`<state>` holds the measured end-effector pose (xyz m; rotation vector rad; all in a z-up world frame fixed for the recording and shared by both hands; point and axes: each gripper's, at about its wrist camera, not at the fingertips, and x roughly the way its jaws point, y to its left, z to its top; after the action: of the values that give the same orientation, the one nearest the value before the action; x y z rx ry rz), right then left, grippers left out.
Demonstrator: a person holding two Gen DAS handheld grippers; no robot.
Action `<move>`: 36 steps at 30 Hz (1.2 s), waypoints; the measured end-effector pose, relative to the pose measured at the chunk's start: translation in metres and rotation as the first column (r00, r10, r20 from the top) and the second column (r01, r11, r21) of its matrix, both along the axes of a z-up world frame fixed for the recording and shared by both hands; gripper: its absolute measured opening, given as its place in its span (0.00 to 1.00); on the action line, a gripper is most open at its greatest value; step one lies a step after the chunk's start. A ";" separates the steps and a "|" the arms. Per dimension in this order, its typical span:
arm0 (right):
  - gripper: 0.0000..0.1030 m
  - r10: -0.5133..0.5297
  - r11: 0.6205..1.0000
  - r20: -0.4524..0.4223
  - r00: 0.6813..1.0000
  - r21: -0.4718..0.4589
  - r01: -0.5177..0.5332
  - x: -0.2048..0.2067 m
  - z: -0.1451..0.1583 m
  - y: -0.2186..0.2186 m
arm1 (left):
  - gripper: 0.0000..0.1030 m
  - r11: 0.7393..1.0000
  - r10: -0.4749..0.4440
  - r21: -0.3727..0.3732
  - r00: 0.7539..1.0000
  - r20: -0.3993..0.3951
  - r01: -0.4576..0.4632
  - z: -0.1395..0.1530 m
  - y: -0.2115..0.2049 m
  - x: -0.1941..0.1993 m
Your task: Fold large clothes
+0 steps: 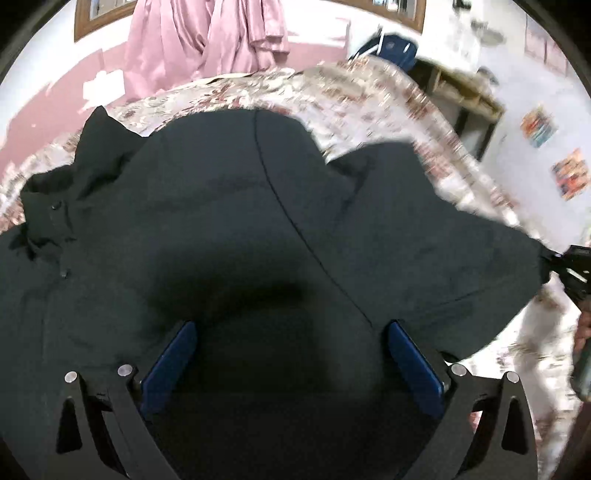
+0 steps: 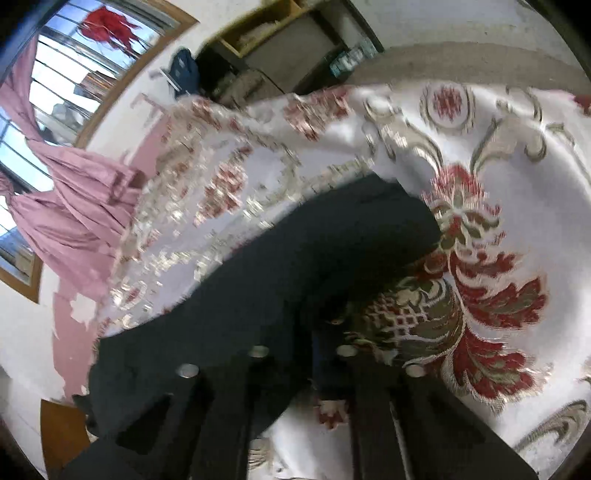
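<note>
One black garment [image 1: 221,221], one floral bedspread [image 2: 498,166], two claws [image 1: 291,354], one pink curtain [image 1: 207,37]

The black jacket [image 1: 229,206] lay plain and unpatterned, with black snap buttons at its left edge. Beneath it, the bedspread [image 2: 517,155] was glossy white, woven with dark red and olive-gold floral scrolls. The left hand-held gripper [image 1: 291,362] was black with blue pads [image 1: 173,362]. At the upper left of the frame hung a dusty pink curtain [image 1: 207,37] beside a brown wooden window frame [image 1: 79,22], over a white wall patched with pink.
</note>
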<state>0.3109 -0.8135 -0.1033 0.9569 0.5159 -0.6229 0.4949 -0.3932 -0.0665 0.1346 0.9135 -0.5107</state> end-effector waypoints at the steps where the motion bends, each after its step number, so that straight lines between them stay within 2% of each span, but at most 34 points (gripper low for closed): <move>1: 0.05 0.023 0.993 -0.015 1.000 -0.117 -0.025 0.004 0.026 0.010 | 0.99 0.996 -0.014 -0.091 1.000 0.000 0.014 0.010 0.015 -0.004; 2: 0.05 0.054 0.971 -0.035 0.998 -0.231 -0.060 0.007 0.051 0.021 | 0.99 0.988 -0.021 -0.153 1.000 0.009 0.022 0.018 0.026 -0.008; 3: 0.05 0.084 0.928 -0.062 0.995 -0.359 -0.101 0.013 0.076 0.036 | 0.99 0.980 -0.029 -0.197 0.999 0.021 0.033 0.026 0.038 -0.012; 4: 0.05 0.107 0.875 -0.086 0.991 -0.465 -0.135 0.020 0.098 0.051 | 0.99 0.974 -0.042 -0.220 0.999 0.034 0.049 0.035 0.049 -0.016; 5: 0.05 0.134 0.802 -0.113 0.985 -0.572 -0.174 0.027 0.121 0.071 | 0.99 0.972 -0.050 -0.228 0.998 0.047 0.059 0.045 0.060 -0.020; 7: 0.05 0.199 0.688 -0.128 0.972 -0.688 -0.231 0.044 0.161 0.109 | 1.00 0.970 -0.054 -0.234 0.996 0.069 0.069 0.062 0.081 -0.026; 10: 0.05 0.315 0.562 -0.136 0.939 -0.771 -0.301 0.063 0.204 0.168 | 1.00 0.952 -0.035 -0.303 0.999 0.037 0.045 0.081 0.122 -0.027; 12: 0.05 0.395 0.465 -0.158 0.905 -0.815 -0.345 0.073 0.224 0.212 | 1.00 0.933 -0.002 -0.359 1.000 0.006 0.004 0.090 0.154 -0.025; 14: 0.05 0.465 0.371 -0.196 0.863 -0.843 -0.390 0.084 0.236 0.259 | 1.00 0.913 0.033 -0.407 0.999 -0.015 -0.036 0.094 0.187 -0.022; 15: 0.05 0.509 0.319 -0.224 0.831 -0.848 -0.423 0.093 0.238 0.288 | 0.99 0.892 0.056 -0.447 0.998 -0.029 -0.063 0.095 0.214 -0.022; 17: 0.05 0.564 0.258 -0.269 0.781 -0.841 -0.476 0.101 0.236 0.331 | 0.99 0.865 0.078 -0.492 0.996 -0.054 -0.094 0.095 0.249 -0.023; 20: 0.05 0.630 0.173 -0.352 0.692 -0.805 -0.568 0.112 0.216 0.394 | 0.99 0.843 0.099 -0.523 0.992 -0.079 -0.126 0.093 0.305 -0.029; 24: 0.05 0.678 0.053 -0.470 0.565 -0.736 -0.675 0.119 0.167 0.469 | 0.99 0.839 0.127 -0.521 0.988 -0.088 -0.154 0.088 0.354 -0.033; 26: 0.05 0.688 0.023 -0.514 0.511 -0.689 -0.724 0.116 0.140 0.492 | 0.99 0.836 0.145 -0.519 0.983 -0.109 -0.181 0.087 0.370 -0.029; 27: 0.05 0.692 0.004 -0.547 0.471 -0.649 -0.760 0.119 0.121 0.506 | 0.99 0.833 0.153 -0.519 0.981 -0.116 -0.191 0.082 0.373 -0.029; 30: 0.05 0.695 -0.033 -0.604 0.389 -0.568 -0.822 0.117 0.081 0.527 | 0.99 0.825 0.153 -0.522 0.975 -0.163 -0.217 0.065 0.384 -0.028; 33: 0.08 0.712 -0.056 -0.641 0.286 -0.458 -0.887 0.112 0.048 0.533 | 0.99 0.829 0.127 -0.508 0.964 -0.233 -0.232 0.038 0.379 -0.025; 34: 0.16 0.730 -0.053 -0.632 0.260 -0.432 -0.900 0.111 0.045 0.533 | 0.99 0.832 0.114 -0.502 0.959 -0.259 -0.235 0.027 0.374 -0.025; 35: 0.29 0.745 -0.044 -0.621 0.244 -0.411 -0.911 0.105 0.042 0.531 | 0.99 0.836 0.100 -0.496 0.953 -0.285 -0.236 0.018 0.369 -0.025; 36: 0.39 0.758 -0.036 -0.606 0.239 -0.406 -0.913 0.096 0.043 0.527 | 0.99 0.840 0.085 -0.488 0.947 -0.311 -0.236 0.010 0.363 -0.024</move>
<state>0.4073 -0.2861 -0.0601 -0.3753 0.8491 0.3224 0.4705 -0.0299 -0.0567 -0.5221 1.0180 -0.6114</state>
